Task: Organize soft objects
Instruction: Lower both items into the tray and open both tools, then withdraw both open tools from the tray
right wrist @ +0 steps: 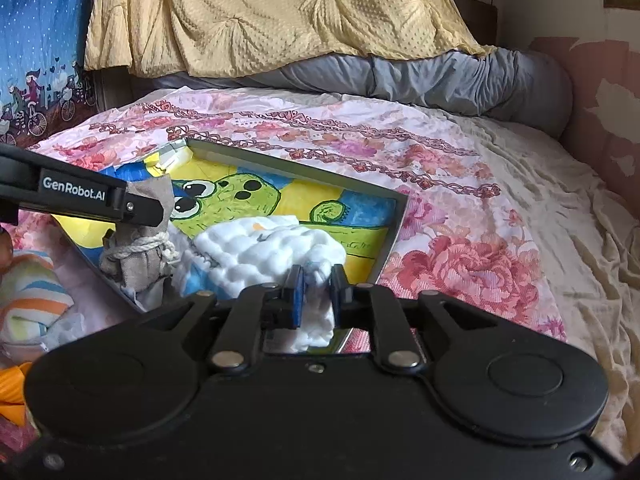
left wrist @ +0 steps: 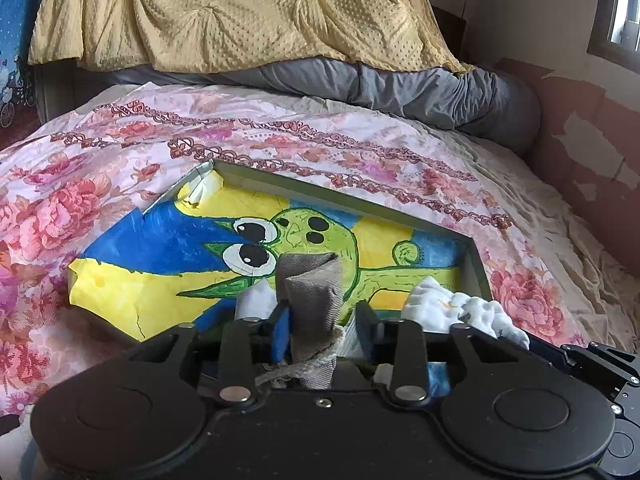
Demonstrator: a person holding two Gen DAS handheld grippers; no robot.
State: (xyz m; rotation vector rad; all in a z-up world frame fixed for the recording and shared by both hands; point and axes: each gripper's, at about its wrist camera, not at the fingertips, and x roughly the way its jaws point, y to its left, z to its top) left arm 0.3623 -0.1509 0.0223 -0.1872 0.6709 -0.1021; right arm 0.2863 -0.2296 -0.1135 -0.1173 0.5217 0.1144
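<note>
A shallow box [left wrist: 476, 268] with a yellow, blue and green cartoon bottom lies on the floral bedsheet; it also shows in the right wrist view [right wrist: 394, 224]. My left gripper [left wrist: 322, 320] is shut on a grey cloth roll tied with cord [left wrist: 312, 292], held over the box's near edge; the roll also shows in the right wrist view [right wrist: 138, 252]. My right gripper [right wrist: 316, 284] is shut on a white bumpy cloth [right wrist: 272, 252] that lies in the box, also visible in the left wrist view [left wrist: 452, 308].
A striped rolled cloth [right wrist: 32, 304] lies left of the box. A grey bolster [left wrist: 420, 88] and a yellow blanket [left wrist: 240, 12] are at the bed's far end. A wall [left wrist: 592, 152] runs along the right. An orange item [right wrist: 12, 388] is at the lower left.
</note>
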